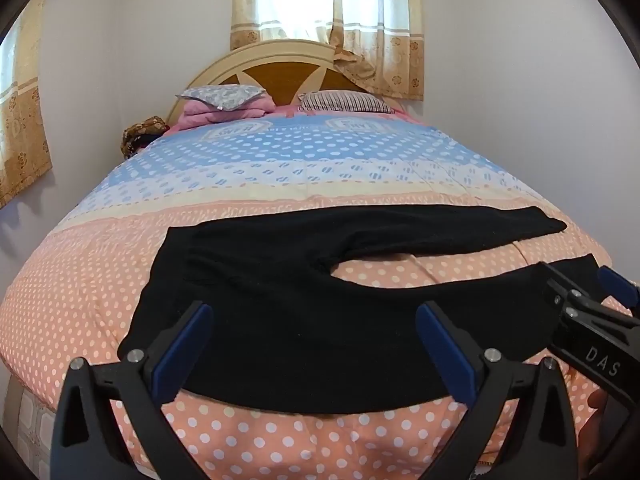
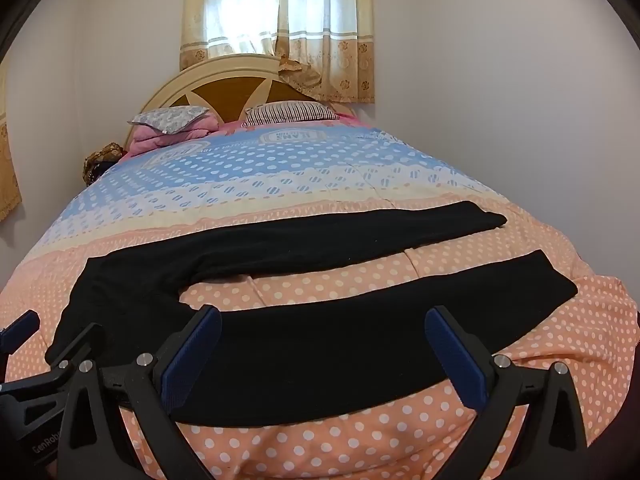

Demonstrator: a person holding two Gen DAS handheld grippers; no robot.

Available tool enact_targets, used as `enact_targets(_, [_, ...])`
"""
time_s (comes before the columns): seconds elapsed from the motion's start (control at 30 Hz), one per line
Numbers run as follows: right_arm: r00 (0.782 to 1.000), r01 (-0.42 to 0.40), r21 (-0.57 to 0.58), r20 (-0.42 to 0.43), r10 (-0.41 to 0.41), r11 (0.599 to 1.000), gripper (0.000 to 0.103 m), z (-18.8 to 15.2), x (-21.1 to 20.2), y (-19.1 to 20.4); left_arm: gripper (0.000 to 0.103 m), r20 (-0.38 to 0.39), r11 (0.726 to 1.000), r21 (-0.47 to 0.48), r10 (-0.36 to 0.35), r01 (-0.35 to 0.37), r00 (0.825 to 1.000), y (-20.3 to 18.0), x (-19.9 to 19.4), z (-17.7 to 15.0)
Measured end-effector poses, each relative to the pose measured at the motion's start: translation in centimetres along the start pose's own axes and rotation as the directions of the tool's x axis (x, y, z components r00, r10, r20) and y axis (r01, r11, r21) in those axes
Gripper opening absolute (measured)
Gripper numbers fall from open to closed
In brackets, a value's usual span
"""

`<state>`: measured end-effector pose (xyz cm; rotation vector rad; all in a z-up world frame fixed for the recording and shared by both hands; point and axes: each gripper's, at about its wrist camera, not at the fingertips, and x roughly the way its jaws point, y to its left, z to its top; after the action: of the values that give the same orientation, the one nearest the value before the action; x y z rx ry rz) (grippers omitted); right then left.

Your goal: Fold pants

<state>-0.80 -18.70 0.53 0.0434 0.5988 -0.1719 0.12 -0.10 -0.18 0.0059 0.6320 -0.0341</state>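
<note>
Black pants (image 1: 280, 280) lie flat across the near part of the bed, waist at the left, both legs running right and spread apart. My left gripper (image 1: 314, 312) hovers open above the hip and near leg, nothing between its blue pads. In the right wrist view the pants (image 2: 320, 344) fill the foreground, and my right gripper (image 2: 324, 316) stands open above the near leg, holding nothing. The right gripper (image 1: 584, 280) shows at the right edge of the left wrist view. At the left edge of the right wrist view is the left gripper (image 2: 52, 336).
The pants rest on a polka-dot quilt (image 1: 280, 184), pink near me and blue farther back. Pillows (image 1: 224, 98) and a folded pink blanket lie by the headboard (image 1: 276, 60). Walls close in on both sides, with a curtained window (image 2: 280, 20) behind.
</note>
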Motion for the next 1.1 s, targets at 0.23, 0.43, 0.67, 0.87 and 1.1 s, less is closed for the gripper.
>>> enact_targets(0.23, [1.000,-0.005,0.005,-0.006,0.005,1.000,0.102,-0.12,0.15,0.39,0.103,0.008,1.000,0.004,0.001,-0.001,1.000,-0.22,-0.36,0.11])
enact_targets(0.43, [1.000,-0.006,0.007,-0.006,0.006,1.000,0.102,-0.26,0.19,0.49,0.103,0.008,1.000,0.005,-0.001,0.001,1.000,-0.20,-0.30,0.12])
enact_targets(0.67, [1.000,-0.012,0.014,-0.014,0.012,1.000,0.102,-0.28,0.16,0.32,0.103,0.005,1.000,0.006,-0.001,0.001,1.000,-0.33,-0.20,0.16])
enact_targets(0.87, [1.000,-0.012,0.013,-0.014,0.012,1.000,0.102,-0.28,0.20,0.32,0.103,0.005,1.000,0.005,-0.003,0.003,1.000,-0.25,-0.17,0.21])
enact_targets(1.1, [1.000,-0.012,0.013,-0.015,0.012,1.000,0.102,-0.31,0.20,0.39,0.103,0.004,1.000,0.006,-0.002,0.002,1.000,-0.28,-0.09,0.17])
